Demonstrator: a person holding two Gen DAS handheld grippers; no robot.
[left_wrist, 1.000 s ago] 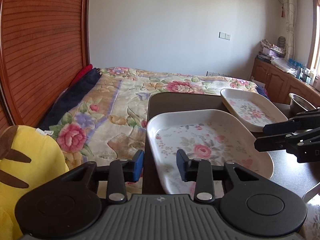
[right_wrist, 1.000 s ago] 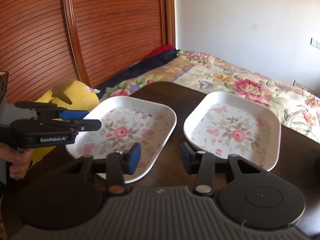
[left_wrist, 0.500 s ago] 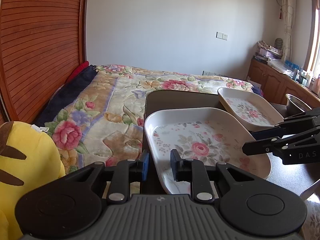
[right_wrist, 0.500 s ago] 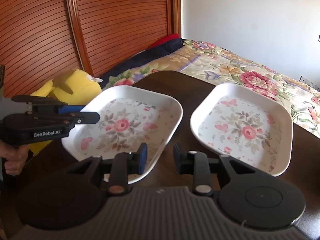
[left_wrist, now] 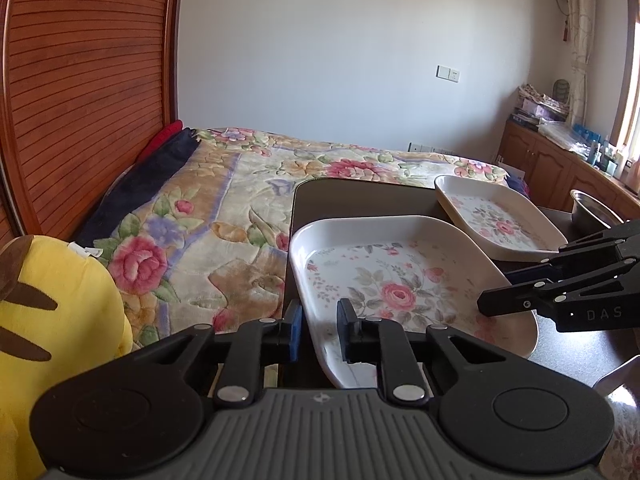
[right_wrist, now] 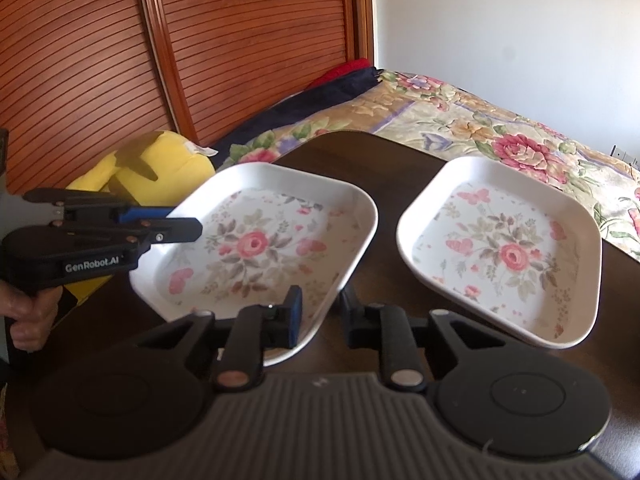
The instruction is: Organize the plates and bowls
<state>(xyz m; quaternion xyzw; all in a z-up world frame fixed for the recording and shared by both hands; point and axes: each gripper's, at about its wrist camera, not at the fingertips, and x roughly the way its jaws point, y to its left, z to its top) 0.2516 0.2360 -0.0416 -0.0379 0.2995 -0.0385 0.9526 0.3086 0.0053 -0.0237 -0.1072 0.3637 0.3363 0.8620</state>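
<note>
Two white rectangular plates with rose prints are on a dark table. The near plate is held from two sides. My left gripper is shut on its left corner rim. My right gripper is shut on the rim at the opposite side. Whether this plate still rests on the table I cannot tell. The second plate lies beside it, apart from both grippers. A metal bowl stands at the table's far right.
A yellow plush toy sits left of the table. A bed with a floral blanket runs along the table's far side, below a wooden slatted headboard. A person's hand holds the left gripper's handle.
Both grippers moved in toward the near plate and their fingers narrowed from wide open until each pair closed on the plate's rim.
</note>
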